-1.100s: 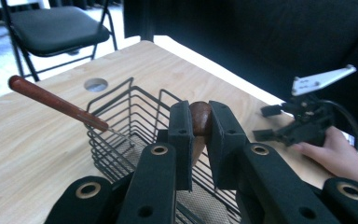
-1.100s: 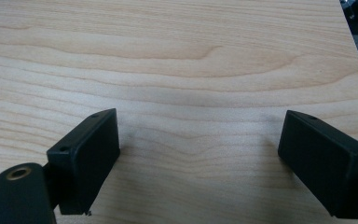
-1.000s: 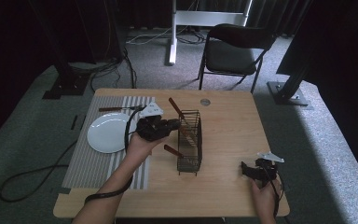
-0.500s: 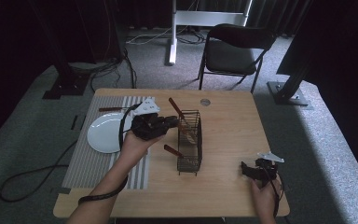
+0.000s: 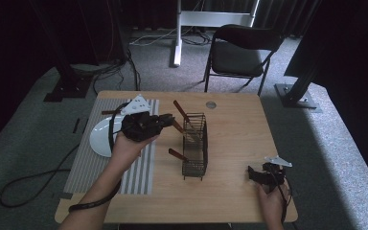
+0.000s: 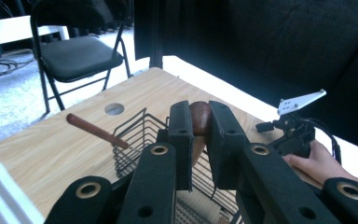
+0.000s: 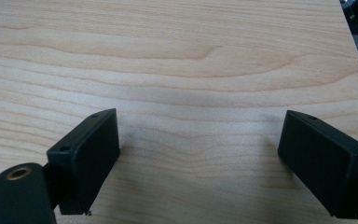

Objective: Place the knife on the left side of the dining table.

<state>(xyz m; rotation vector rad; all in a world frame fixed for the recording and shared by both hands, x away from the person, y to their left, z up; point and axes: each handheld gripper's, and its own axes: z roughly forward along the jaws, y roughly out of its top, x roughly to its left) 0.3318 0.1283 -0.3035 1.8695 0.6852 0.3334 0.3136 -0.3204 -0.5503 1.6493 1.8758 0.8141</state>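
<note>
**Left jaws clamped on a wooden handle, right jaws spread wide**

High view: the left gripper point(image 5: 165, 122) is held just left of the black wire basket point(image 5: 194, 144), over the light wooden table point(image 5: 235, 124).

Left gripper view: the jaws are closed on a rounded brown wooden handle point(image 6: 200, 119) above the basket.

Right gripper view: the right gripper point(image 7: 198, 161) is seen wide open, holding nothing, over bare tabletop.
</note>
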